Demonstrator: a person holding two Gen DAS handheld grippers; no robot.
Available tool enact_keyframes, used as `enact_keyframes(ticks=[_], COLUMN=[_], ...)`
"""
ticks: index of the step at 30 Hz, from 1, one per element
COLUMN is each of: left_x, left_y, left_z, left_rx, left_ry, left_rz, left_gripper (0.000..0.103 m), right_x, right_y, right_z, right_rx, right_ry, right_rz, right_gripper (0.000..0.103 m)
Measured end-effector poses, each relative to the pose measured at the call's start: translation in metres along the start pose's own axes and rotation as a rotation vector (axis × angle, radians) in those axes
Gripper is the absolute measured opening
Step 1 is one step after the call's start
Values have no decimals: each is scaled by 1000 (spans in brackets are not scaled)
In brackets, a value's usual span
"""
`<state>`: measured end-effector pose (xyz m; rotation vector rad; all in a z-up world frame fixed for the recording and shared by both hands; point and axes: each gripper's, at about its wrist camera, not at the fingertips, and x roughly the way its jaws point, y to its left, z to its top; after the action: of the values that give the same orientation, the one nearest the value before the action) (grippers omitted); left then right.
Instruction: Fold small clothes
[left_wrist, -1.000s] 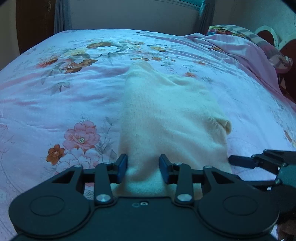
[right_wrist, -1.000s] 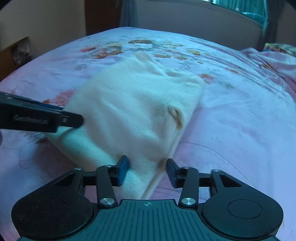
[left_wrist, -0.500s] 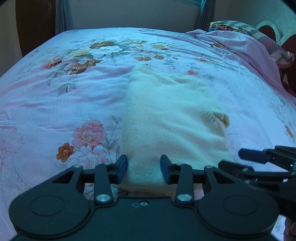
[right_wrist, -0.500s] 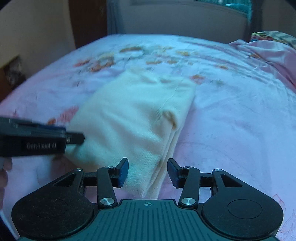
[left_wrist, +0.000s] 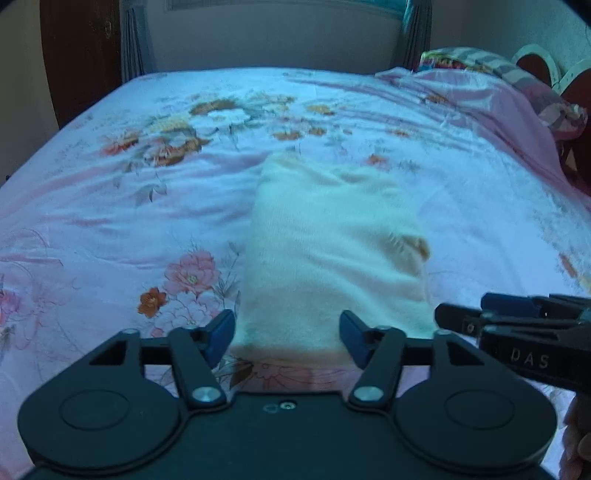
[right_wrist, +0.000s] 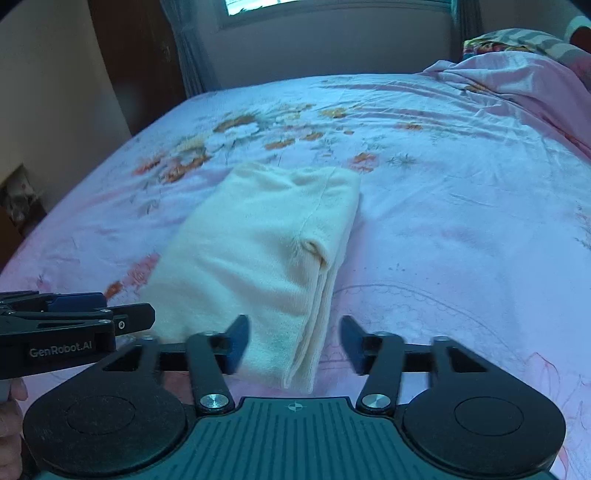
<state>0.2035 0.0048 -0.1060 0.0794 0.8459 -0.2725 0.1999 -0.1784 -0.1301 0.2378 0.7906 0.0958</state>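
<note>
A cream knit garment (left_wrist: 332, 251) lies folded into a narrow stack on the pink floral bedspread (left_wrist: 110, 221); its folded edges show at the right side (right_wrist: 317, 295). My left gripper (left_wrist: 287, 338) hovers above the garment's near end, its jaws opening, pads off the cloth. My right gripper (right_wrist: 294, 341) hangs over the near right corner, jaws also opening, nothing pinched. Each gripper appears at the edge of the other's view: the right one (left_wrist: 517, 332) and the left one (right_wrist: 74, 325).
A rumpled pink blanket (right_wrist: 517, 85) and a patterned pillow (left_wrist: 498, 70) lie at the far right of the bed. A wooden headboard (left_wrist: 576, 96) stands beyond them. Curtains and a wall close the far side. A hand (right_wrist: 9, 424) holds the left gripper's handle.
Both grippers let go of the garment's near end, spread their jaws wider and rose away from the bed. The garment now rests flat on the bedspread.
</note>
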Motion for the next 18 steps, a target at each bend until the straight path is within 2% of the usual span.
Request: enact_keyframes(ticks=[1,6,7,12,15,18], left_x=[-9,-50,-59,-108,-136,-164], left_y=[-3,-16,-19,-31,-41,-50], left_z=[1,-2,-4,-18,-30,-44], left_rx=[-1,5,9,2,15,10], left_ry=[-11,-44,-54,-113,-144,-182], left_rz=[3,16,20,23,36,49], left_gripper=[68,78,78,96,101,101], right_x=[-7,-45,-53,-108,-149,-190], right_y=[1,0,-1,-13,-15,-13], right_z=[1,-9,-13,-35,-48,-60], right_rx=[14,69,83,141,150,147], right_ry=[-5,-3,0,-36,-96,-147], right_rz=[12,77,89,156,179,147], right_gripper=[80,82,86,102,103,103])
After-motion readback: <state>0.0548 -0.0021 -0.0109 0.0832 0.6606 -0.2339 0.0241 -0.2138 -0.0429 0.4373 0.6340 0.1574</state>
